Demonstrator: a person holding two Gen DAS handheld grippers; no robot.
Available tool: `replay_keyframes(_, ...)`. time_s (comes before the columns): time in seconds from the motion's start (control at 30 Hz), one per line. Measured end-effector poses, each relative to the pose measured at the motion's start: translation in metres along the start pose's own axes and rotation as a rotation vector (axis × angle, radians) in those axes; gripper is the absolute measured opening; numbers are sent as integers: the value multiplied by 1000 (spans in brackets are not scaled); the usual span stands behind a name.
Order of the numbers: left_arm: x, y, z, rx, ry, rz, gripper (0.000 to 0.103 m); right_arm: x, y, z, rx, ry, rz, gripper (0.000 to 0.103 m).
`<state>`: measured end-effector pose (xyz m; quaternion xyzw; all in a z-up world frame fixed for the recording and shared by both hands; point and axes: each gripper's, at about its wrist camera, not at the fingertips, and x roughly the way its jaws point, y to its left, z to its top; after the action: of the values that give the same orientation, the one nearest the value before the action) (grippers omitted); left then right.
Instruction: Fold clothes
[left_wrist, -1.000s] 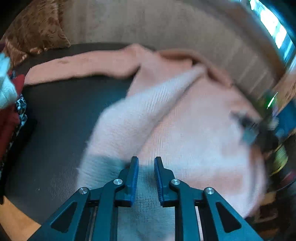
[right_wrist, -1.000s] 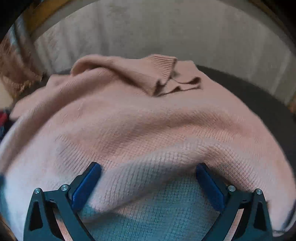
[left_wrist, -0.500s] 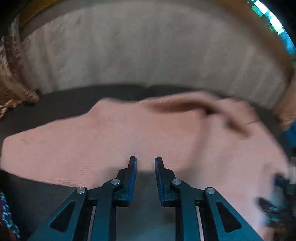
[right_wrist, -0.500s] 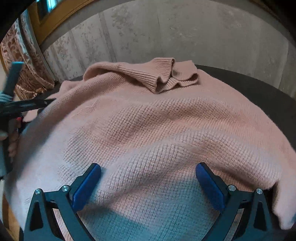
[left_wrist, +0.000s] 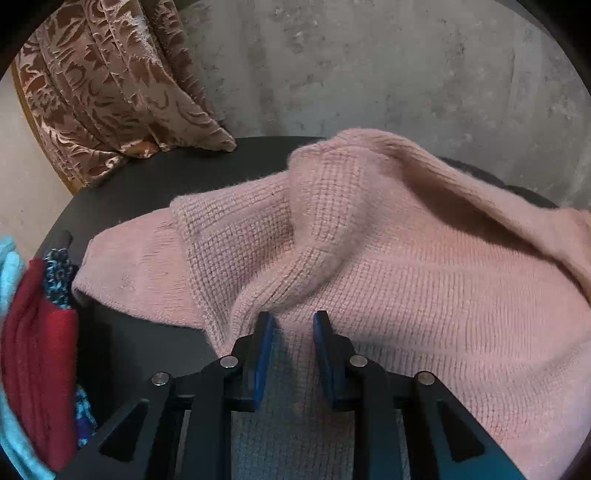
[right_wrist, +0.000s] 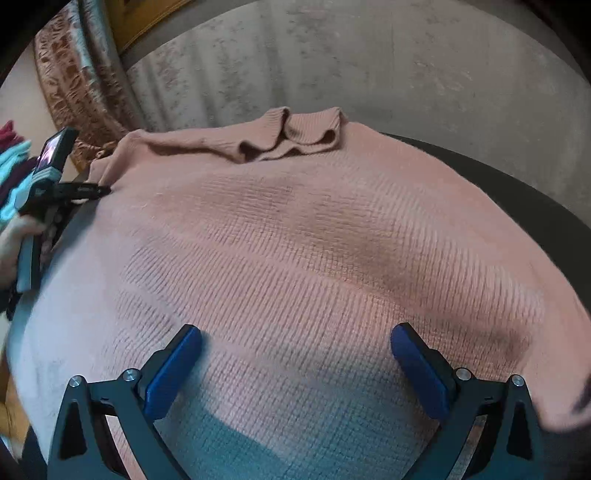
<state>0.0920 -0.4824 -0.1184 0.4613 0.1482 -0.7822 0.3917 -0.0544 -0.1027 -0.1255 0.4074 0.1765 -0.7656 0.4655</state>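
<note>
A pink knit sweater (left_wrist: 424, 277) lies spread on a round dark table (left_wrist: 147, 177). In the left wrist view my left gripper (left_wrist: 293, 317) is at the sweater's near edge, its jaws nearly together with knit fabric between them, and a raised fold runs up from the left fingertip. The right wrist view shows the sweater's body (right_wrist: 295, 221), with the ribbed collar (right_wrist: 291, 133) at the far side. My right gripper (right_wrist: 295, 336) hangs wide open just above the body with nothing in it. The left gripper (right_wrist: 92, 190) also shows there, at the sweater's left edge.
A brown patterned cushion (left_wrist: 110, 92) leans against the grey wall at the back left. A pile of red, blue and turquoise clothes (left_wrist: 33, 350) sits at the table's left edge. A hand (right_wrist: 11, 240) holds the left gripper. Dark table edge (right_wrist: 517, 184) shows at the right.
The left gripper has swung left across the sweater to its left edge, with its jaw gap unchanged. The right gripper stayed wide open over the body, which now lies flatter.
</note>
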Motion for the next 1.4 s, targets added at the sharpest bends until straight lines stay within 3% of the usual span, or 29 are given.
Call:
replay_keyframes(0.13, -40, -6, -28, -54, -51, -61, 21, -4, -4, -4, 9, -14, 22, 103)
replay_keyframes(0.23, -72, -22, -63, 10, -73, -168, 21, -7, -2, -2, 4, 7, 2, 103)
replay_keyframes(0.37, -99, -35, -114, 87, -46, -263, 21, -11, 0, -1, -1, 34, -23, 103)
replay_keyframes(0.47, -114, -31, -146, 113, -45, -296, 21, -42, 8, -13, 31, 8, 44, 103)
replay_keyframes(0.53, -116, -27, -162, 116, -31, -307, 21, -62, 18, -32, 14, 16, 95, 103)
replay_keyframes(0.67, -124, -22, -184, 108, -16, -310, 22, -73, 44, -88, -78, 110, 90, 103)
replay_keyframes(0.73, -129, -20, -192, 104, -12, -309, 23, -84, 50, -121, -151, 102, 23, 103)
replay_keyframes(0.83, -137, -17, -203, 98, -5, -306, 25, -102, 41, -148, -148, 52, 25, 103)
replay_keyframes(0.93, -145, -15, -215, 91, 2, -304, 26, -110, 34, -153, -115, 0, 29, 103)
replay_keyframes(1.03, -153, -12, -226, 85, 9, -301, 26, -107, 42, -150, -123, 32, 0, 103)
replay_keyframes(1.17, -158, -6, -213, 14, 51, -484, 26, -108, 42, -137, -142, 118, 9, 103)
replay_keyframes(1.27, -166, -9, -189, -26, 29, -601, 26, -106, 41, -122, -129, 167, 38, 103)
replay_keyframes(1.4, -169, -42, -143, 20, 5, -698, 27, -109, 29, -78, 4, 55, 157, 103)
